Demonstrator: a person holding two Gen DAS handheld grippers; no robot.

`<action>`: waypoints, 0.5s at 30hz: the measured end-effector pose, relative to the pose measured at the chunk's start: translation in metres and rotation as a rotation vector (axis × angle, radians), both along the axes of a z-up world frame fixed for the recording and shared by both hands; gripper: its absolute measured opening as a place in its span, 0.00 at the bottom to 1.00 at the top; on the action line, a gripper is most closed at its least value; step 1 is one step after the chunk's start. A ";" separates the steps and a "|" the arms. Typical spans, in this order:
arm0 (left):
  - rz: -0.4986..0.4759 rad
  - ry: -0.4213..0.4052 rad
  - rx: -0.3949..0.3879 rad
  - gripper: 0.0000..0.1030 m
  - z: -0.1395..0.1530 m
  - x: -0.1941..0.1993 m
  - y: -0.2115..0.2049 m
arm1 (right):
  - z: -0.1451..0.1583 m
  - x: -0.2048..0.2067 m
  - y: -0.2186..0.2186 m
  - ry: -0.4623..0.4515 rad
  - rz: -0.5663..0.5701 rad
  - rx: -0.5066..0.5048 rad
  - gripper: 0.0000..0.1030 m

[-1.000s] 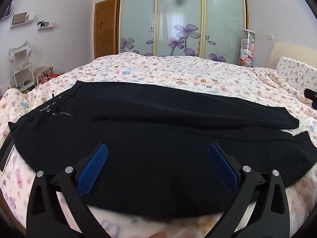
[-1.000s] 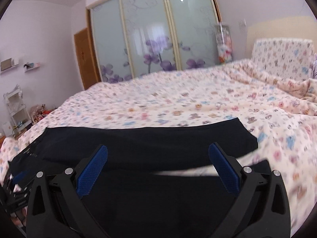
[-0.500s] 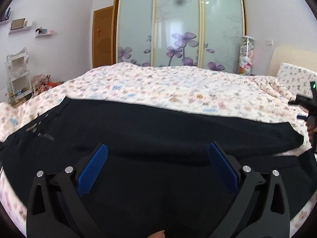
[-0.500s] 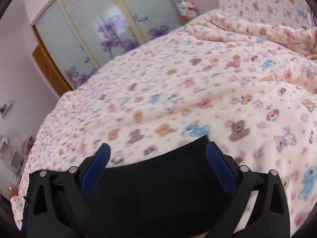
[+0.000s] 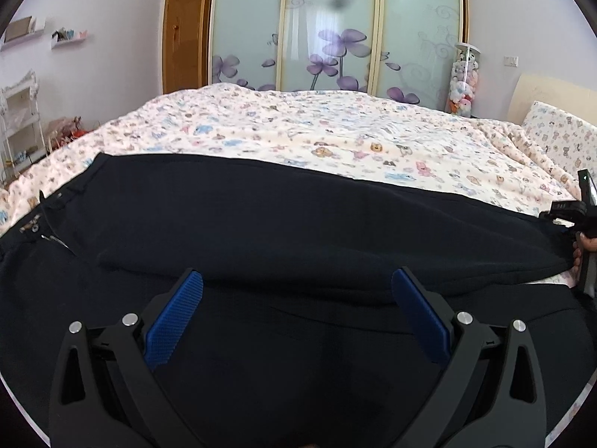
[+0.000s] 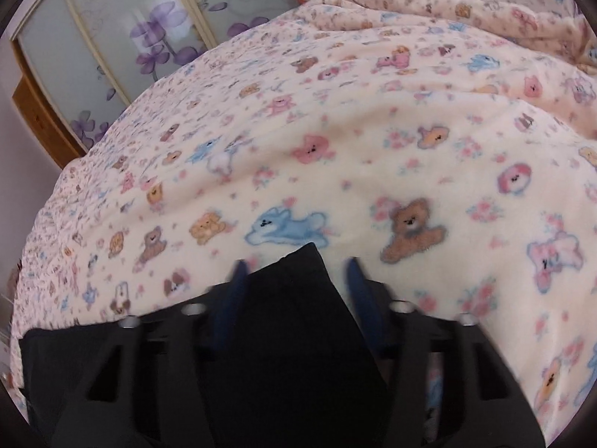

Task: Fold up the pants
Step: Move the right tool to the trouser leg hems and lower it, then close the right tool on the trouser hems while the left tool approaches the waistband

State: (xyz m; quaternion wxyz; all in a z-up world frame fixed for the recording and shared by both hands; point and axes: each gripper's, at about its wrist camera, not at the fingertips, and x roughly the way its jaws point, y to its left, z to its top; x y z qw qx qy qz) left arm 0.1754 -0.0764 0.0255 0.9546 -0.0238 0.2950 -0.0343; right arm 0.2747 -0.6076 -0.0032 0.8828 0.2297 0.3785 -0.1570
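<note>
Black pants (image 5: 261, 216) lie spread across the bed, waistband with buttons at the left, legs running right. My left gripper (image 5: 296, 287) hovers open just above the pants' middle, with nothing between its blue pads. At the leg end, my right gripper (image 6: 294, 280) points down and its jaws are closing. A peaked corner of the pants hem (image 6: 298, 317) sits between its blurred fingers, and a sliver of blanket still shows beside the right pad. The left wrist view catches the right gripper (image 5: 582, 220) and a hand at the far right edge.
The bed is covered by a cream blanket with bear prints (image 5: 335, 138) (image 6: 335, 149). A pillow (image 5: 559, 138) lies at the right. Behind the bed stands a flowered sliding wardrobe (image 5: 335, 26), and a white shelf unit (image 5: 18, 123) stands at the left.
My right gripper swung down and rolled onto the leg end, and its jaws narrowed around the hem corner. My left gripper slid along over the pants and stayed open.
</note>
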 end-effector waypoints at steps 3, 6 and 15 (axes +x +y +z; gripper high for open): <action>-0.020 -0.006 -0.038 0.98 0.000 -0.002 0.005 | 0.007 -0.008 0.003 -0.025 0.029 0.002 0.22; -0.026 -0.012 -0.071 0.98 0.001 -0.005 0.009 | 0.024 -0.024 0.010 -0.100 0.055 -0.011 0.19; 0.021 -0.023 -0.166 0.98 0.008 -0.027 0.030 | 0.075 -0.132 0.033 -0.379 0.152 0.065 0.18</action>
